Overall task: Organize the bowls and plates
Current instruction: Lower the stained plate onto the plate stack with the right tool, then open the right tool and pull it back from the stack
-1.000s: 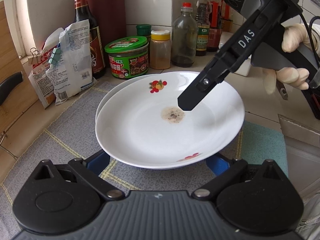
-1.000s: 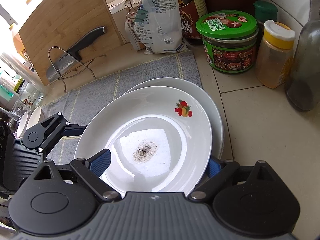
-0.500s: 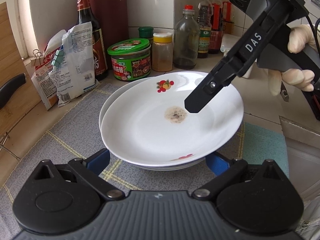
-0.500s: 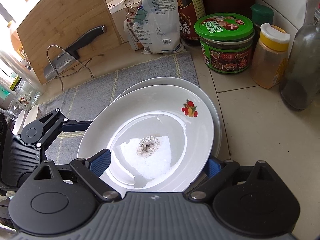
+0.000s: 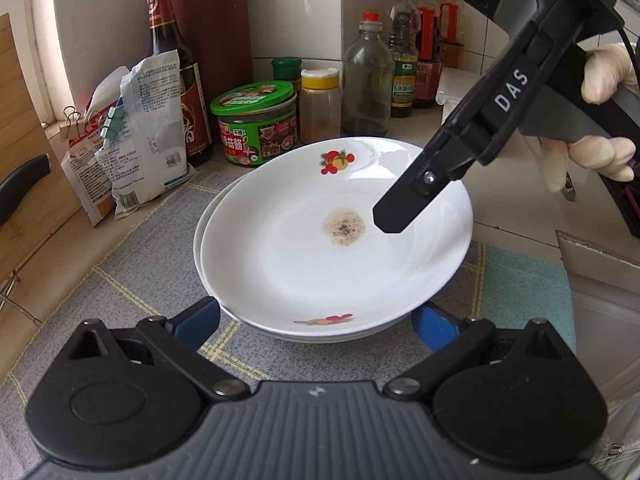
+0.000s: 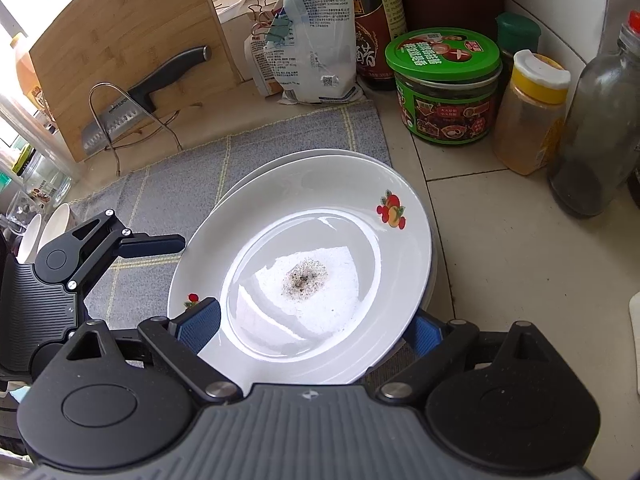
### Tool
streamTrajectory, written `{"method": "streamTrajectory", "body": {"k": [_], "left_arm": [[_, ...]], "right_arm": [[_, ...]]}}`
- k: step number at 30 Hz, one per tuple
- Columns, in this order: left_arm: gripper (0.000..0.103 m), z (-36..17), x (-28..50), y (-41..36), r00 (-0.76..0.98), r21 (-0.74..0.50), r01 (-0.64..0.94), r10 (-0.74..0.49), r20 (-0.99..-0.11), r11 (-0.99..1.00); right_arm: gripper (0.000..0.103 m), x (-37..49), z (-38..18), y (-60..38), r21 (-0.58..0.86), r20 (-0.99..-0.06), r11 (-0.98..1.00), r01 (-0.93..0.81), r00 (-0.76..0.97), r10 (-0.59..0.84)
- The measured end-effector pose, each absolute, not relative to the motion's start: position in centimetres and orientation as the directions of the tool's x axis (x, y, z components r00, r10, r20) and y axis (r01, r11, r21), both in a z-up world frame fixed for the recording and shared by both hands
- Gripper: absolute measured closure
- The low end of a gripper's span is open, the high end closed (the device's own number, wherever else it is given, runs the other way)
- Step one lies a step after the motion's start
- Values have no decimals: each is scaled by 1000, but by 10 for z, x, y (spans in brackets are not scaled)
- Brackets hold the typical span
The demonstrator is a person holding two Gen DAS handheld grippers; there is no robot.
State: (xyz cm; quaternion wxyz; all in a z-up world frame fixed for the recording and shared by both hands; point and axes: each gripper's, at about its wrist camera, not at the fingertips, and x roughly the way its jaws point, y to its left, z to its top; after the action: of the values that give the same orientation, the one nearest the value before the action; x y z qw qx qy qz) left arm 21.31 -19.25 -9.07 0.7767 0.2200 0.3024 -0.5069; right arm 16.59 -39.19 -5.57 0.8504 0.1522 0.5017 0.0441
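**Top plate lowered onto plate below**

The top plate (image 5: pixel 340 248), with a speckled brown stain, now sits nested on the lower plate (image 5: pixel 204 224) on the grey mat (image 5: pixel 132 280). Both grippers, the left gripper (image 5: pixel 316 320) and the right gripper (image 6: pixel 316 324), have their fingers spread wide around its rim, not clamping.

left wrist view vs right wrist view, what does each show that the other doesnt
Only the left wrist view shows the gloved hand on the right tool's handle, the row of sauce bottles and the teal cloth. Only the right wrist view shows the cleaver whole against the bamboo board and the white bowls at the left edge. Both show the stained top plate stacked on another, the green-lidded jar and the grey mat.
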Motion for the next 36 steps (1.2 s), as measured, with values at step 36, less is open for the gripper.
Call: {"method": "streamTrajectory", "body": {"k": [36], "left_arm": [[1,-48,193,-150,575,57,736,-578,-579,675]], "right_arm": [[0,146,-38,-343,7,-778,1000,-28,627,23]]}}
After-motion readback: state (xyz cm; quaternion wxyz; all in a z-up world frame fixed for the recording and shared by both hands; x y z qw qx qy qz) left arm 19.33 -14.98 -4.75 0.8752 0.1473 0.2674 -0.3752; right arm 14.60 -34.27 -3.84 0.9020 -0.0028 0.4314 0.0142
